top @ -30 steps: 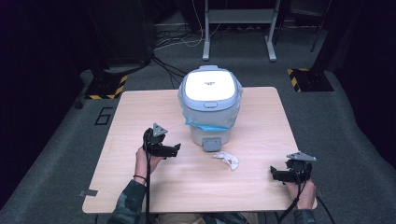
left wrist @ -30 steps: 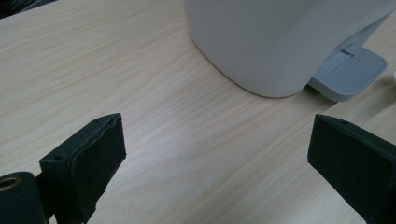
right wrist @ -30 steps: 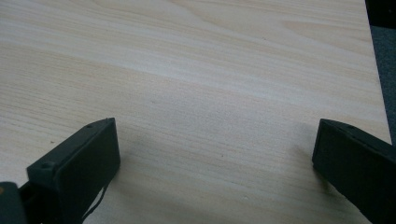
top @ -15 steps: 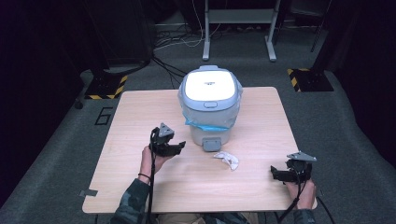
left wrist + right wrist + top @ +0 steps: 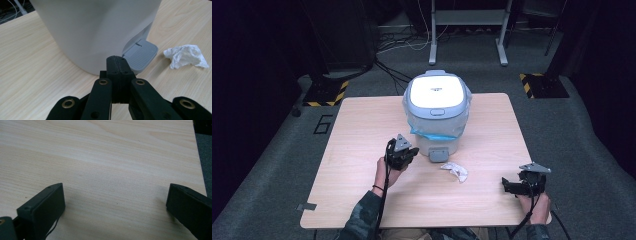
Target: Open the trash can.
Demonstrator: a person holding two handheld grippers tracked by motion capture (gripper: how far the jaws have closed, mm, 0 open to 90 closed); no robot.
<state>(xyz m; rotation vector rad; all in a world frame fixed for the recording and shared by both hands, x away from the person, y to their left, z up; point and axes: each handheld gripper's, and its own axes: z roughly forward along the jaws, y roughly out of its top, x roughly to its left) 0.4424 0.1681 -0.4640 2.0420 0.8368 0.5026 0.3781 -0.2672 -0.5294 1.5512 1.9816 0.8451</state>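
Since the earlier frame the left gripper (image 5: 117, 66) has slid toward the pedal bin (image 5: 435, 111), its jaws just closing until pressed together on nothing, tips near the grey pedal (image 5: 140, 55). A good press would land squarely on that pedal. The right gripper (image 5: 115, 202) rests spread and empty on the worktop (image 5: 362, 130); a crumpled tissue (image 5: 186, 56) lies beside the pedal.
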